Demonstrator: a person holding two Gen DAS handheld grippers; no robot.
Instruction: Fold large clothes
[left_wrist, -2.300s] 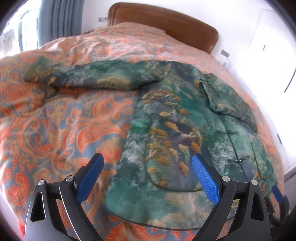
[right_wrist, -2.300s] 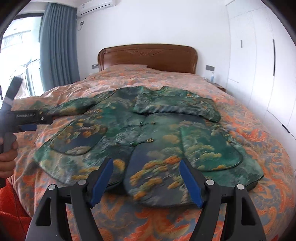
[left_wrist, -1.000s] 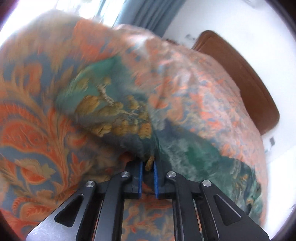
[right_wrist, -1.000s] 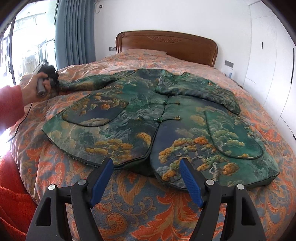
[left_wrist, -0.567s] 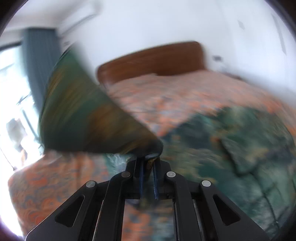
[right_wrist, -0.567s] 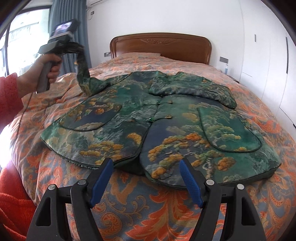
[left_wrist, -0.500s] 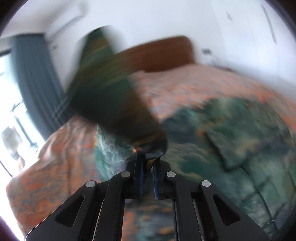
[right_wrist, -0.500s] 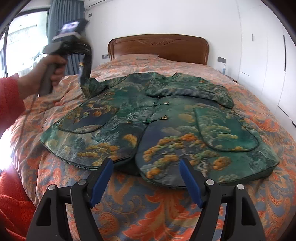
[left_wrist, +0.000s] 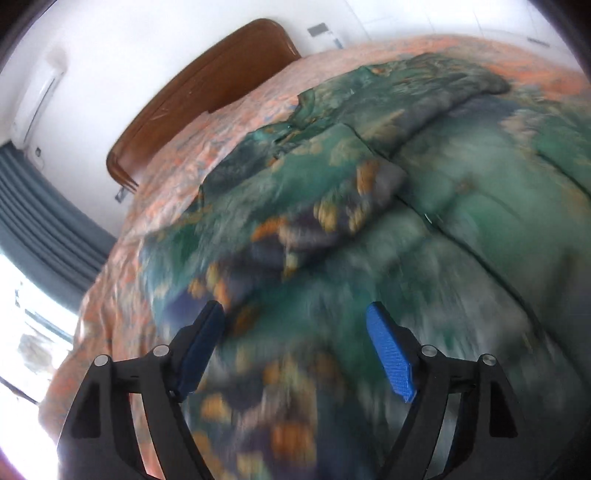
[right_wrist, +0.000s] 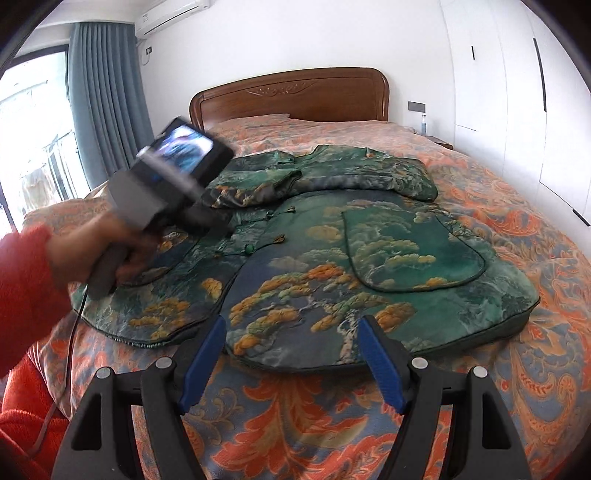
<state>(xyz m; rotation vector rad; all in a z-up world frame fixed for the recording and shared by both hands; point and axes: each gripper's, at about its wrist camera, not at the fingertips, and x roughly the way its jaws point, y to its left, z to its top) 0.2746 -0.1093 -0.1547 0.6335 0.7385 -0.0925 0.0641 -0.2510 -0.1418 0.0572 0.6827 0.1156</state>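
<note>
A large green jacket (right_wrist: 369, 258) with gold tree patterns lies front up on the bed. Both its sleeves are folded across the chest; the left sleeve (left_wrist: 317, 206) lies loose there, its cuff (right_wrist: 240, 195) near the collar. My left gripper (left_wrist: 295, 332) hovers over the jacket's left half, jaws opening, nothing between its blue pads; the view is blurred. In the right wrist view a hand in a red sleeve holds that left gripper (right_wrist: 221, 225) over the jacket. My right gripper (right_wrist: 291, 354) stands open above the hem, empty.
The bed has an orange and blue patterned cover (right_wrist: 295, 424) and a wooden headboard (right_wrist: 291, 96). White wardrobe doors (right_wrist: 517, 92) line the right wall. A blue curtain (right_wrist: 107, 92) and a bright window stand at the left.
The left gripper carried the left sleeve up off the bed and across onto the jacket's chest, then let it go and opened. The right gripper stayed open and drifted slightly.
</note>
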